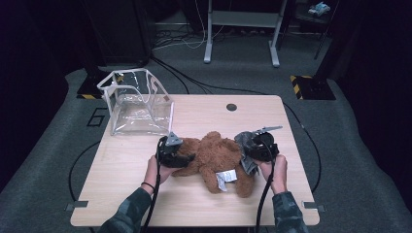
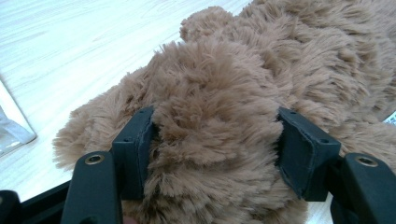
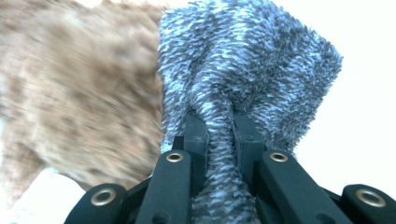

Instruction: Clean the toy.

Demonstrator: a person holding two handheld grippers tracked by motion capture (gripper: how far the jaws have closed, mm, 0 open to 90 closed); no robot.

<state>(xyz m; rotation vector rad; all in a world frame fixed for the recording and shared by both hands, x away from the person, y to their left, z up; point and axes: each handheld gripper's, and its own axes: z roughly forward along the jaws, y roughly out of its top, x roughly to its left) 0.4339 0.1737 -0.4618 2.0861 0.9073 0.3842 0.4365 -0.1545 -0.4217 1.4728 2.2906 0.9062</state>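
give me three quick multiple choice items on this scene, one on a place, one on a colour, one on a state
1. Where is the clear bag?
A. far left corner of the table
B. near right corner
C. on the floor

2. What colour is the fabric in the right gripper?
A. red
B. grey
C. green

3. How does the left gripper stand?
A. wide open over bare table
B. lying unheld
C. shut on the brown plush toy

Answers:
1 A, the high view shows it standing on that corner.
2 B, grey fur is pinched between its jaws.
3 C, both pads press into the brown fur.
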